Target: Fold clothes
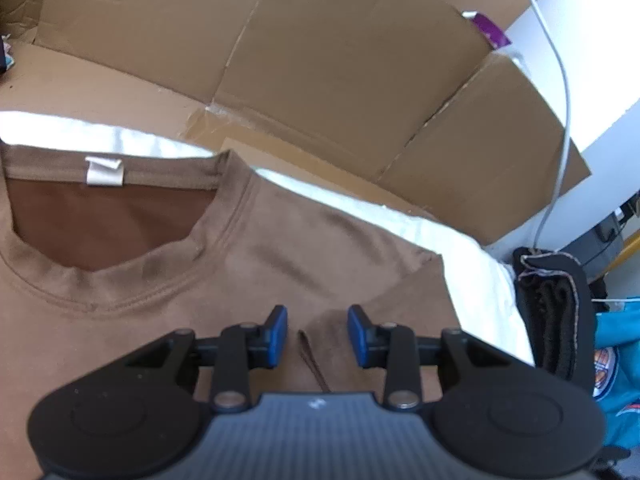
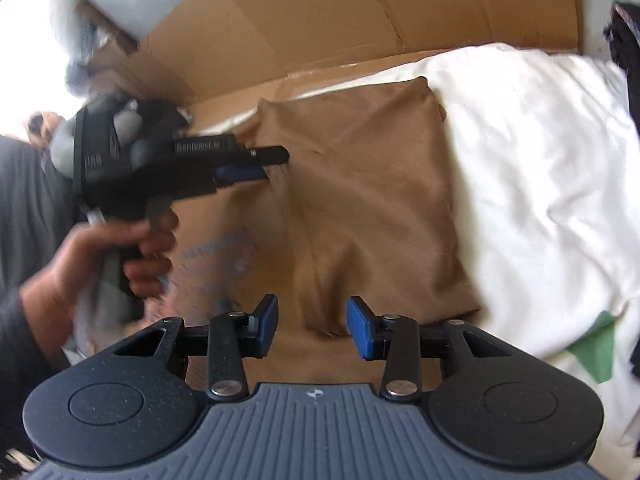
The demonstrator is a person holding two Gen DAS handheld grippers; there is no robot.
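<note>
A brown T-shirt [image 1: 280, 248] lies flat on a white sheet, its round collar and white neck label [image 1: 104, 172] at the left of the left wrist view. My left gripper [image 1: 317, 336] hovers open just above a folded-in sleeve edge [image 1: 312, 356], with no cloth pinched between the blue pads. In the right wrist view the same shirt [image 2: 360, 200] shows one side folded over. My right gripper [image 2: 312, 328] stands open above the shirt's near part, with nothing between its fingers. The left gripper [image 2: 272, 166], held by a hand [image 2: 132, 248], points at the shirt's upper part.
Flattened cardboard [image 1: 320, 60] stands behind the white sheet [image 2: 540, 160]. A white cable [image 1: 560, 120] hangs at the right. A dark pile of clothes [image 1: 552, 312] and a teal garment [image 1: 616, 360] lie beyond the sheet's right edge. A green patch [image 2: 596, 352] shows on the sheet.
</note>
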